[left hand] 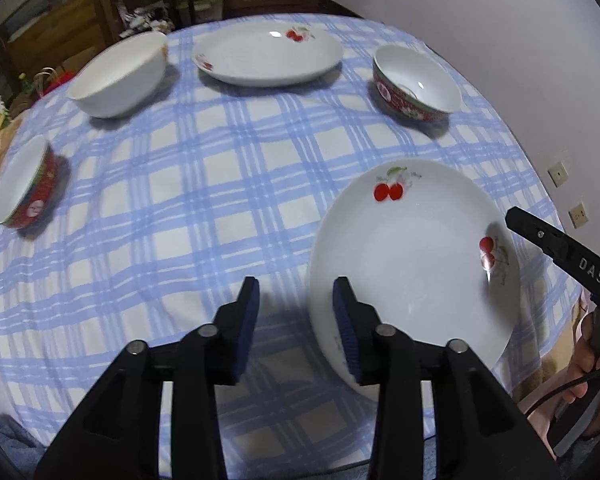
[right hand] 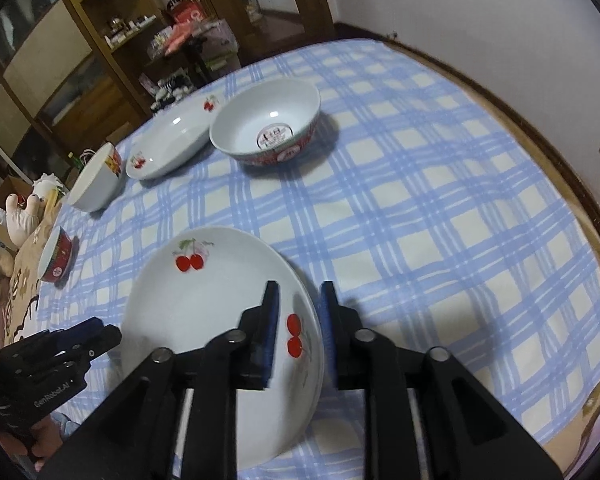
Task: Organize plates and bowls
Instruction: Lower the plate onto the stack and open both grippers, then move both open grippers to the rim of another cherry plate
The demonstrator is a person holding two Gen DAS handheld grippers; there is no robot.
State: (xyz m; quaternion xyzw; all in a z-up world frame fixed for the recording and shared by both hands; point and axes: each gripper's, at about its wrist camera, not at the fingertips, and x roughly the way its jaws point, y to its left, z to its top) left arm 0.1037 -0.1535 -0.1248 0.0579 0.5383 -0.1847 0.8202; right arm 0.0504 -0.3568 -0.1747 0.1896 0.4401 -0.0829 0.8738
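Your left tool (left hand: 296, 292) and right tool (right hand: 298, 298) both stand apart, straddling the near plate's (left hand: 412, 256) opposite rims; the counter (left hand: 188, 208) beyond lies open.

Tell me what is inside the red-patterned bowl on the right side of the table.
The red-patterned bowl holds no food; a round printed label sits on its white bottom. The near inner wall is hidden behind the rim.

Glossy white ceramic plate (left hand: 412, 264), matt checked cloth tablecloth (left hand: 180, 208), black plastic fingers (left hand: 246, 308) w/ ribbed blue pads
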